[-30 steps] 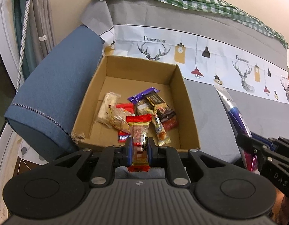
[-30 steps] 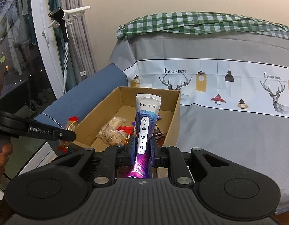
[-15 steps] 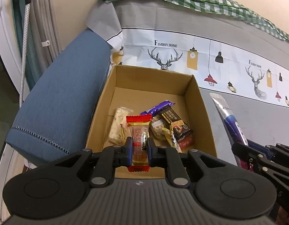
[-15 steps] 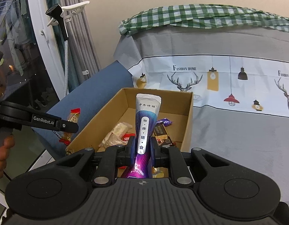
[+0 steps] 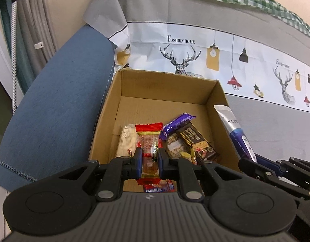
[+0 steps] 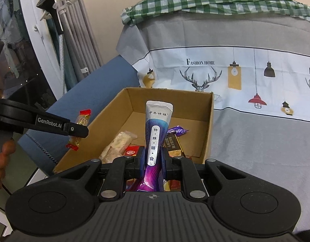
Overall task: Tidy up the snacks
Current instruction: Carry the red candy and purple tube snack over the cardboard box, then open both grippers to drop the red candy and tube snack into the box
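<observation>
We see a sofa point(image 6: 255, 141) draped in a grey cover printed with deer heads and hanging lamps, a green checked cloth point(image 6: 205, 2) along its top, a blue armrest point(image 5: 60, 100) at nine o'clock and grey curtains point(image 6: 84, 30) beyond it at eleven. On the seat, touching the armrest, sits an open cardboard box point(image 5: 215, 104). On its floor toward the near side lie several snacks: a pale nougat bar point(image 5: 126, 139) at the left, a purple wrapper point(image 5: 179, 123) and a dark brown chocolate bar point(image 5: 197, 143) to the right, and a red packet point(image 5: 159, 187) at six o'clock, partly hidden behind our tool. Our left gripper point(image 5: 150, 158) is pinching a clear candy bar with red ends point(image 5: 149, 139) upright between its blue pads, held above the near part of the box. Our right gripper point(image 6: 152, 162) is clamped tight on a purple and silver pouch point(image 6: 158, 125) with a white label strip, which stands upright at twelve o'clock from the jaws, over the near edge of the box. In the left wrist view that same pouch rises at three o'clock, just outside the right wall of the box. In the right wrist view a hand point(image 6: 1, 157) grips the left tool's handle at nine o'clock.
</observation>
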